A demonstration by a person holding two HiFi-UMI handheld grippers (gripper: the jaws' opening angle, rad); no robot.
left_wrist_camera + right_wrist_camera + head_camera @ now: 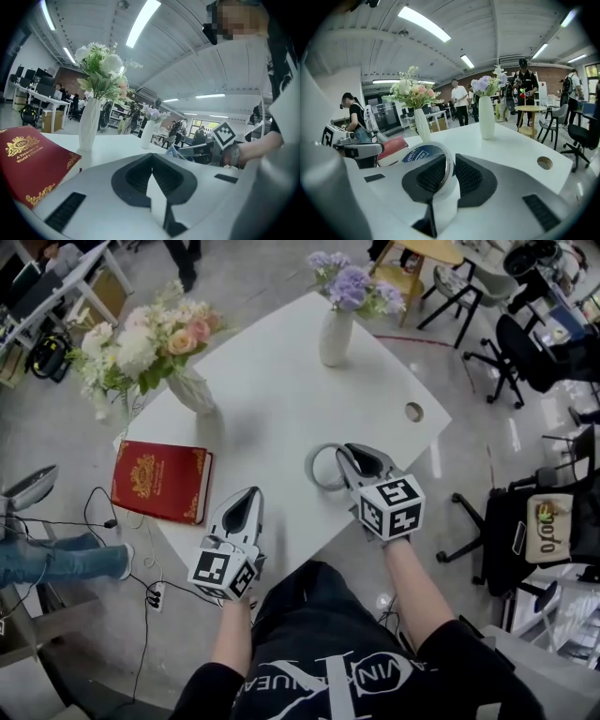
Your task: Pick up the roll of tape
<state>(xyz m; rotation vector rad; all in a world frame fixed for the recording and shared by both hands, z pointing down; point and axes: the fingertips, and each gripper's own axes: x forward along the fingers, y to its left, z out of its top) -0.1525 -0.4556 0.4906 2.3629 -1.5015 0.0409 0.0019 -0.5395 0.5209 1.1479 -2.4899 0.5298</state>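
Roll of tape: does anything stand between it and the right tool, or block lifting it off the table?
Nothing visible does. The right tool is shut on the roll of tape, one jaw inside its ring, one outside. The red book lies well apart, to its left in the head view.

Your left gripper (pixel 249 498) is over the table's (pixel 281 399) near edge, with the book (pixel 161 481) just left of it on the left corner. A vase (pixel 192 390) stands behind the book and a second vase (pixel 335 337) at the far edge. The tape (pixel 322 468) is between your right gripper's (pixel 345 454) jaws, right of the left gripper. There's a hole (pixel 413 412) in the tabletop beyond, to the right.
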